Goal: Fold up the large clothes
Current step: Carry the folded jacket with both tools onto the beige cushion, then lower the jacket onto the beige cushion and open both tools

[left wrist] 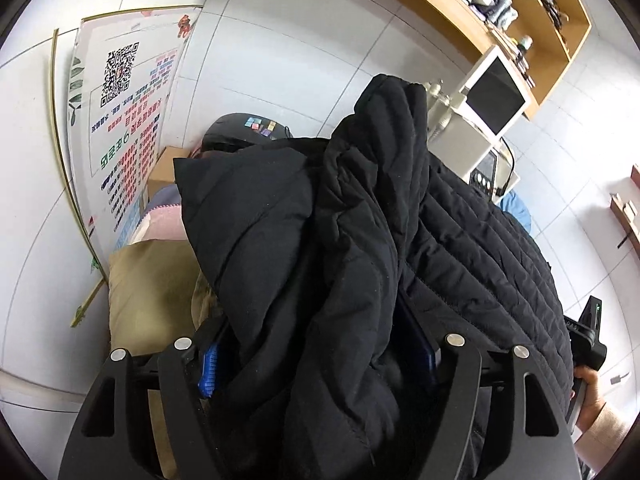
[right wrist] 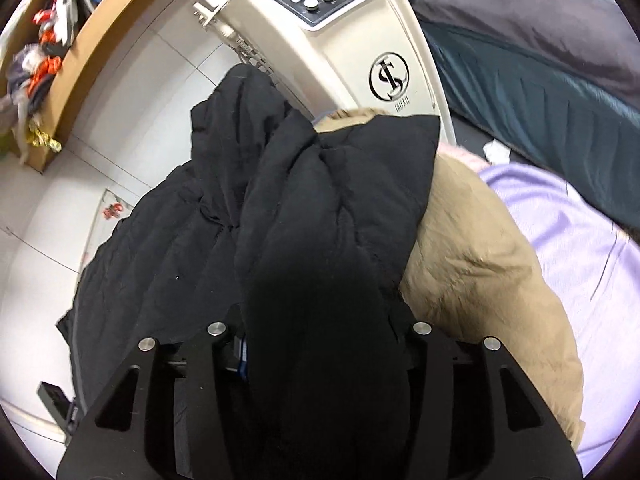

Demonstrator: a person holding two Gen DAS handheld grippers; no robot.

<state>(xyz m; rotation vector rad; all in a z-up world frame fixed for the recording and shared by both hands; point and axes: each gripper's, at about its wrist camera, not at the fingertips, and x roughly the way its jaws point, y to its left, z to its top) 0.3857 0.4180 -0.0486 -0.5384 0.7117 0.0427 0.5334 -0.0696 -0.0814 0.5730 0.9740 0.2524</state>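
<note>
- My left gripper (left wrist: pixel 316 364) is clamped on a thick bunch of the black quilted jacket (left wrist: pixel 360 240); the fabric fills the gap between the two fingers, and a blue finger pad (left wrist: pixel 209 364) shows at the left edge of the bunch.
- My right gripper (right wrist: pixel 324 344) also holds the black quilted jacket (right wrist: pixel 304 208), a dark fold of it pinched between the fingers and spilling forward over them.
- The jacket hangs bunched between my two tools, lifted above the tan garment (right wrist: pixel 480 264), which lies just under and beside it.
- In the left wrist view the tan garment (left wrist: pixel 148 292) sits left of the jacket, with a pink cloth (left wrist: pixel 164 224) just beyond it.
- A lilac sheet (right wrist: pixel 580 240) lies right of the tan garment.
- A cream machine (right wrist: pixel 360 40) with a control panel and round knobs stands behind the jacket.
- A wooden shelf (left wrist: pixel 532 12) is mounted on the tiled wall behind the jacket.
- A poster with a QR code (left wrist: pixel 124 120) leans left of the jacket.
- My right hand (left wrist: pixel 592 392) appears at the jacket's right edge.
</note>
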